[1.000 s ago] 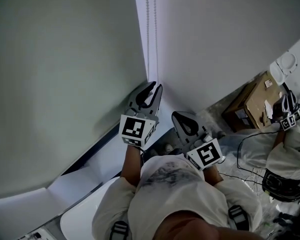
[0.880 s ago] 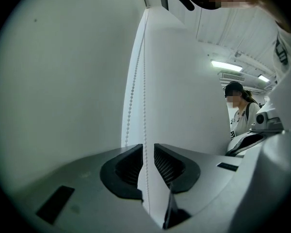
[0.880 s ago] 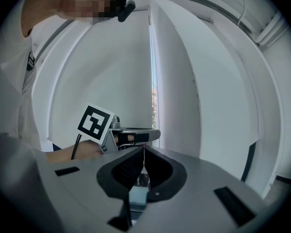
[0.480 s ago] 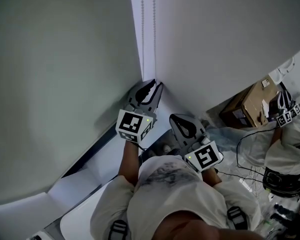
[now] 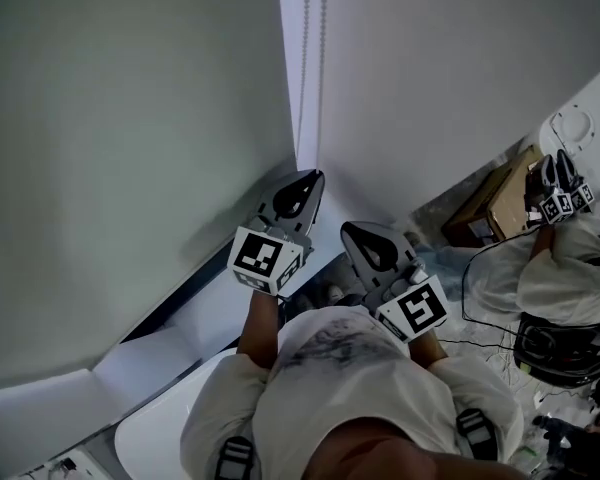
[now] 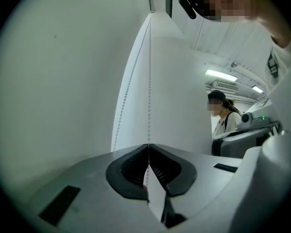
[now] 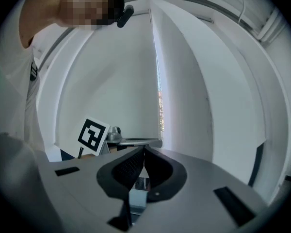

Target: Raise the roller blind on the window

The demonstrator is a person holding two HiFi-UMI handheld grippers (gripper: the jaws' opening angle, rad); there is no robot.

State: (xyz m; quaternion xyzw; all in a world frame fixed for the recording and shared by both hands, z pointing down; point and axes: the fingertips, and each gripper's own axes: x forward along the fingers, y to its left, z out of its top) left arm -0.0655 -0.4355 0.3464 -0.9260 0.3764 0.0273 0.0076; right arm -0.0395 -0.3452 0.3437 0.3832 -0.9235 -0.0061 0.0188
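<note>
Claws: two, one in each of the person's hands, both held out level toward the window's edge. Each carries one cube with square markers.

Left claw (image 5: pixel 312 180) (image 6: pixel 149 145): clenched. Its jaws meet at the tips and pinch one strand of the bead chain.

Right claw (image 7: pixel 144 149) (image 5: pixel 352 230): jaws pressed together with nothing between them. In the head view it sits just right of the left claw and nearer the body, apart from the chain.

Roller blind (image 5: pixel 130 148) (image 6: pixel 53 81): one, a pale grey-green sheet filling the left of the head view. It hangs fully down, with its dark bottom edge just above the white sill (image 5: pixel 130 368).

Bead chain (image 5: pixel 323 28) (image 6: pixel 149 81): one loop, seen as two thin strands hanging along the blind's right edge. The straight strand runs down into the left claw's tips and the other curves away to its left.

Others: one second person (image 5: pixel 565 278) at the right edge of the head view, holding up two more grippers. There is one cardboard box (image 5: pixel 495 208) on the floor beside them.

Change: a moment ago the left claw's jaws stood apart around the chain. They have just been closing and now grip it. The right claw looks the same. The second person's grippers sit higher and closer together than a second ago. The blind is still down at the sill.
</note>
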